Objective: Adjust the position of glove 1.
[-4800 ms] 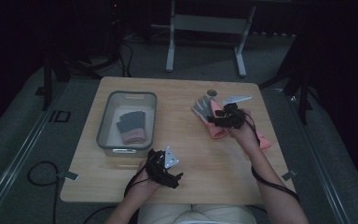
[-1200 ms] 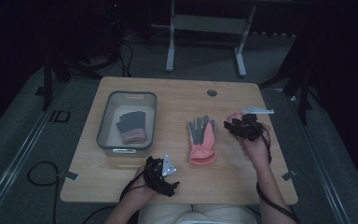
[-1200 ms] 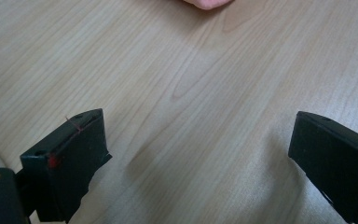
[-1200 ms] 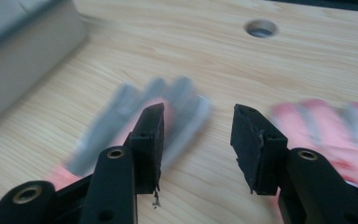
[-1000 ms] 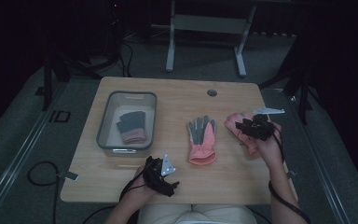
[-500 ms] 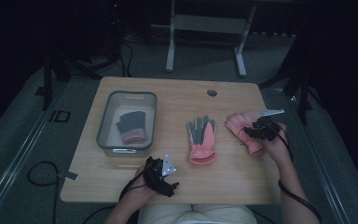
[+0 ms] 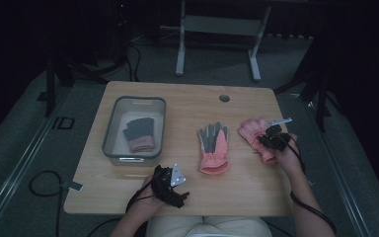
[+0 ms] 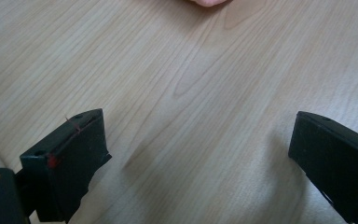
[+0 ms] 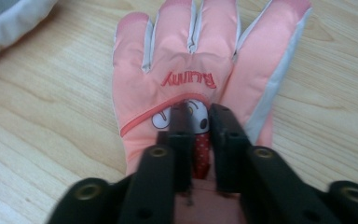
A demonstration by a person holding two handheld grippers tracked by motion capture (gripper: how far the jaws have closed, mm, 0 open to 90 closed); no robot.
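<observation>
Black jaws of the left gripper (image 7: 169, 182) stand wide apart over bare wooden table (image 8: 205, 88), holding nothing. Farther off, the right gripper (image 9: 199, 112) pinches a pink fabric glove (image 9: 200, 60) lying flat, its cuff hidden beneath the jaws.

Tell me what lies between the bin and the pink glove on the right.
In the high view, a grey-palmed pink glove lies on bare wood between the bin and the right pink glove.
</observation>
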